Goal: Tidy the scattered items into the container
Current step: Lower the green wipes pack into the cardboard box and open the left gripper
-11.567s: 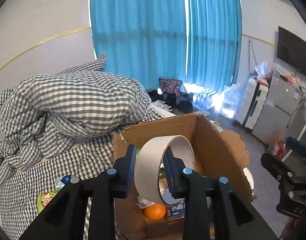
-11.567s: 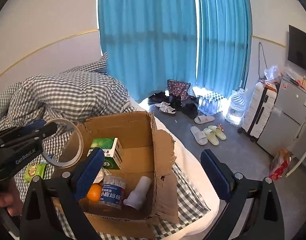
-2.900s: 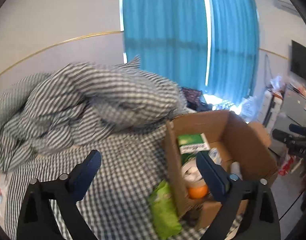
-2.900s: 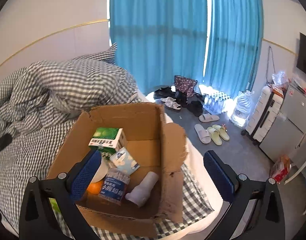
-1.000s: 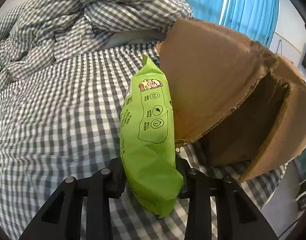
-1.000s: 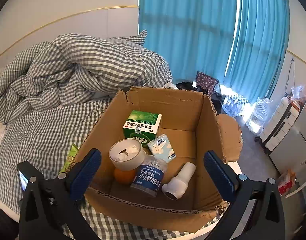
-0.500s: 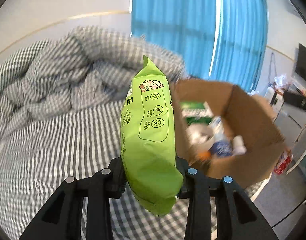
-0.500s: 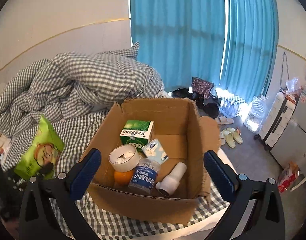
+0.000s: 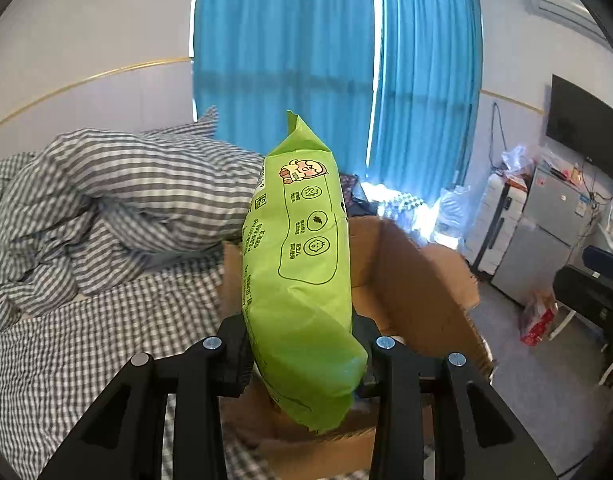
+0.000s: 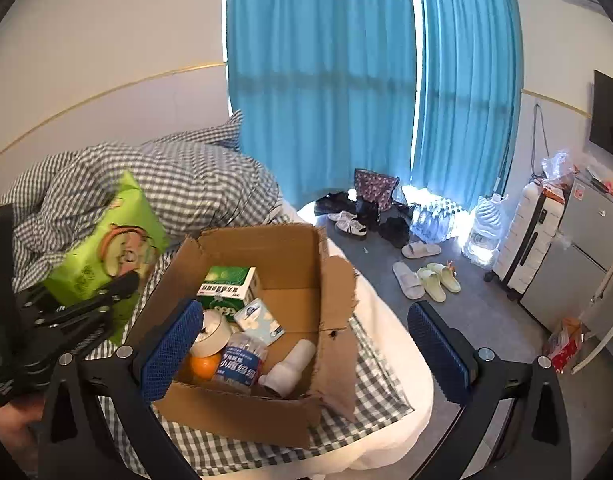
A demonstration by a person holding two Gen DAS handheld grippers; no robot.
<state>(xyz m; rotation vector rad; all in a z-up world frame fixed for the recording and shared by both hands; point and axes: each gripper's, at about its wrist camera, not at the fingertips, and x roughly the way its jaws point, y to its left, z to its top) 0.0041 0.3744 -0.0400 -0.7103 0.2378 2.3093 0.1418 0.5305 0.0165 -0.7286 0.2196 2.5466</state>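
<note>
Green packet (image 9: 302,272) clamped upright between left fingers (image 9: 234,354).

Green packet (image 9: 302,280) in left gripper (image 9: 302,354) before cardboard box (image 9: 422,280)

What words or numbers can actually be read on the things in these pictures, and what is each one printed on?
"小鹿妈妈": blue label of the clear jar in the cardboard box.
Green and white carton: a line of dark characters, too blurred to read.
Green packet held in the left tongs: cartoon figure, round icons and small print, too small to read.
Blue and white tissue pack: print unreadable.
Right tongs: no text visible.
</note>
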